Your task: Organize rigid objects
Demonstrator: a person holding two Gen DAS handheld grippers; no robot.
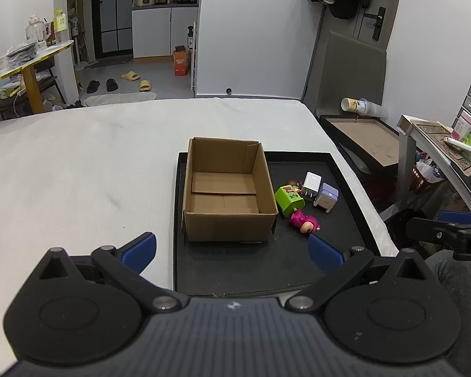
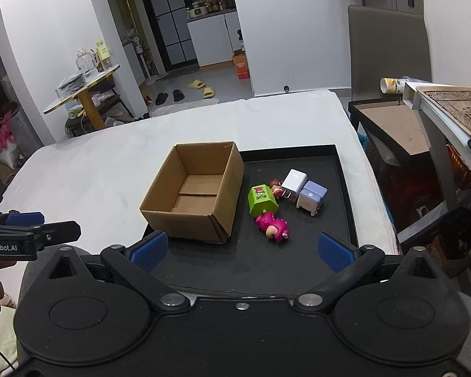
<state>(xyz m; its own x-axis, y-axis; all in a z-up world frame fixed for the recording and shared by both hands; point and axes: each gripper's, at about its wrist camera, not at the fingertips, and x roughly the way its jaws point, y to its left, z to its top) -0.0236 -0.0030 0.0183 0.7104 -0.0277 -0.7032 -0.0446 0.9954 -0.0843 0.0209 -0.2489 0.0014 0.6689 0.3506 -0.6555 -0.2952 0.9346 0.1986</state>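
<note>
Two claws gape wide, holding nothing — the left claw (image 1: 232, 249) and right claw (image 2: 241, 251) low in frame, short of the cardboard box (image 2: 193, 193) and toys on the black tray (image 2: 345, 220).

The box (image 2: 188, 198) is made of matt brown corrugated cardboard. The tray (image 2: 342, 188) is seen as smooth, faintly glossy black. The chargers (image 2: 293, 182) and toys (image 2: 273, 224) look like glossy plastic. The table is covered by soft white cloth (image 1: 78, 163).

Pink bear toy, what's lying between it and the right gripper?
Nothing: in the right wrist view, only bare black tray separates the pink bear toy from the open right gripper.
</note>
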